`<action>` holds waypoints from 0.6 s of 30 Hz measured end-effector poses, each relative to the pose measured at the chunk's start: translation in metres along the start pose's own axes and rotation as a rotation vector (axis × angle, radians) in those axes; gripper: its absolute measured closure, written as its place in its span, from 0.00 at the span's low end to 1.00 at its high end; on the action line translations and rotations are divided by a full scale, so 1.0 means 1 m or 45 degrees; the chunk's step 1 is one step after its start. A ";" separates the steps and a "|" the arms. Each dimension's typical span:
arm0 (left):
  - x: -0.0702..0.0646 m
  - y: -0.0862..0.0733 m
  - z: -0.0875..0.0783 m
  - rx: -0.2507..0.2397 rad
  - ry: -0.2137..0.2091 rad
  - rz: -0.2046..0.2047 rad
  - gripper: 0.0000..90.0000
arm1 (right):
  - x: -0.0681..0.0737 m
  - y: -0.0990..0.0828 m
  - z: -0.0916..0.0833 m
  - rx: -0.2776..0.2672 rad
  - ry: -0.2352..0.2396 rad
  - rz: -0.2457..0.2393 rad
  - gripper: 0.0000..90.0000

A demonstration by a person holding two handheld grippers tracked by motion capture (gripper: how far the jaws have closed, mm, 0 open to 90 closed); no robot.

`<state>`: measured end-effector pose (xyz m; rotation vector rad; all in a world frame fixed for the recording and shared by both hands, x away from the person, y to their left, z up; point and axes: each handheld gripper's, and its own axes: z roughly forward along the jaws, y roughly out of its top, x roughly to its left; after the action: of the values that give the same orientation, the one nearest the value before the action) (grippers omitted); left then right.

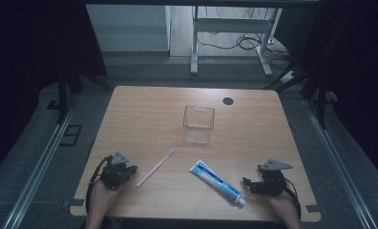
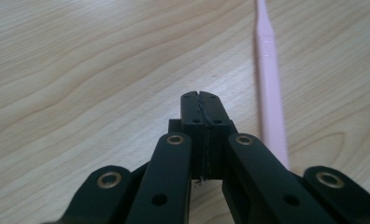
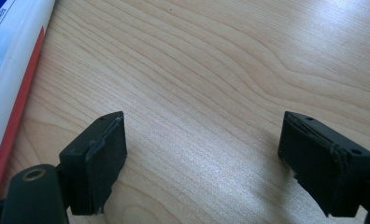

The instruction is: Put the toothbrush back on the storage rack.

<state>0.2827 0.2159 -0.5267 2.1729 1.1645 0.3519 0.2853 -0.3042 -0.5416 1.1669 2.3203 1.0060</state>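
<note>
Both black two-jaw grippers rest at the near edge of the pale wooden table (image 1: 144, 102): the left gripper (image 2: 202, 103) has its fingers pressed together on nothing, just beside the slim pink plastic toothbrush (image 1: 155, 167). Fingers of the right gripper (image 3: 202, 154) gape wide and empty, near the white-and-blue toothpaste tube (image 1: 217, 181); a clear plastic cup (image 1: 198, 124) stands farther back.

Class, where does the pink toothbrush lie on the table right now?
In the high view, the pink toothbrush lies slanted, front-left of centre, between the left gripper and the toothpaste tube.

matt wood-grain table (image 1: 149, 105), clear glossy plastic cup (image 1: 198, 124), smooth pink plastic toothbrush (image 1: 155, 167).
</note>
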 end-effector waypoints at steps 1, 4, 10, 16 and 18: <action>0.000 0.000 0.000 0.000 0.000 0.000 0.99 | 0.000 0.000 0.000 0.000 0.000 0.000 0.17; -0.006 0.002 0.003 0.010 -0.016 0.016 0.99 | 0.000 0.000 0.000 0.000 0.001 0.001 0.17; -0.017 0.006 0.009 0.037 -0.047 0.055 0.99 | 0.000 0.000 0.000 0.001 0.001 0.000 0.17; -0.024 0.009 0.011 0.045 -0.069 0.067 0.99 | 0.000 0.000 0.000 0.000 0.001 0.001 0.17; -0.025 0.009 0.012 0.047 -0.074 0.070 0.99 | 0.000 0.000 0.000 0.001 0.001 0.001 0.17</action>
<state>0.2804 0.1872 -0.5284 2.2359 1.0889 0.2914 0.2853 -0.3041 -0.5416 1.1679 2.3210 1.0066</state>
